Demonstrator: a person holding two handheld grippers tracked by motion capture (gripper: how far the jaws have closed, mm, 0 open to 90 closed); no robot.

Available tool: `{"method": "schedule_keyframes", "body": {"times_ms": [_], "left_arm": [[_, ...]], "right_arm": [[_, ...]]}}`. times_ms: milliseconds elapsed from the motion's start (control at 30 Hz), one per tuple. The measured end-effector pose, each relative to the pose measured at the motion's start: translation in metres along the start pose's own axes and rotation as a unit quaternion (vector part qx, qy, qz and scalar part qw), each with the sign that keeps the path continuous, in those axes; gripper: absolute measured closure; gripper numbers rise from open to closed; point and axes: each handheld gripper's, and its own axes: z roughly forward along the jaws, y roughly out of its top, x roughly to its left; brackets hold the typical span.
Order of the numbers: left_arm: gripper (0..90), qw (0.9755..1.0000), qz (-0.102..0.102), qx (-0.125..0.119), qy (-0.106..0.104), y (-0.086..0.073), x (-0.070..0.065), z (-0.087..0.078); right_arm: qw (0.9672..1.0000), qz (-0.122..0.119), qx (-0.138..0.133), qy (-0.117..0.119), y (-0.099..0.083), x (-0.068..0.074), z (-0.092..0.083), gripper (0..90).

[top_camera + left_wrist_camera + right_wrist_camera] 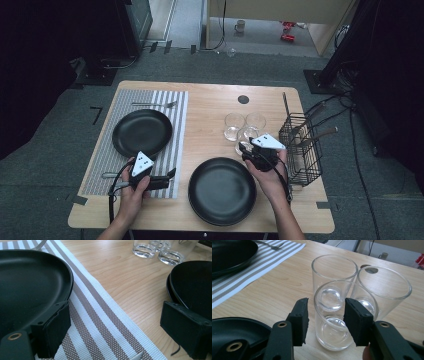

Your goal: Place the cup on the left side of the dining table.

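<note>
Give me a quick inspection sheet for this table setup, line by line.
Surface: wooden table, striped placemat at left.
Job's things: three glasses; nearest glass sits between the right gripper's jaws, contact unclear.
Clutter: black plate on the placemat, fork behind it, second black plate up front, wire basket at right.
Grippers: left gripper open, low over the placemat.
Cables: cable trails from the left gripper.
Surroundings: mug on the floor beyond.

High view overhead; gripper views low, close; shared glasses (pixel 334 322).
</note>
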Motion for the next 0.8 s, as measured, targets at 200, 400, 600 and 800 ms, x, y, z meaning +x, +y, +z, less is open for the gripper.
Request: {"method": "schedule_keyframes", "body": {"times_ms": [200,400,600,800], "left_arm": [[9.7,1.0000,0.001,0.006,-0.004,-0.002,-0.001,0.002],[9.7,1.0000,0.000,0.007,-0.006,-0.002,-0.001,0.003],[9.7,0.9999,0.003,0.011,-0.010,-0.003,-0.002,0.004],[9.7,0.9998,0.005,0.012,-0.012,-0.003,-0.003,0.005]], "right_arm": [[1.0000,0.005,0.005,-0.003,-0.002,-0.002,0.010,62.3],[0.9999,0.001,0.006,0.014,-0.001,-0.001,0.013,73.3],[0.9997,-0.007,0.009,0.024,0.001,0.000,0.017,79.0],[0.9995,-0.009,0.012,0.028,0.004,0.003,0.022,84.2]]}}
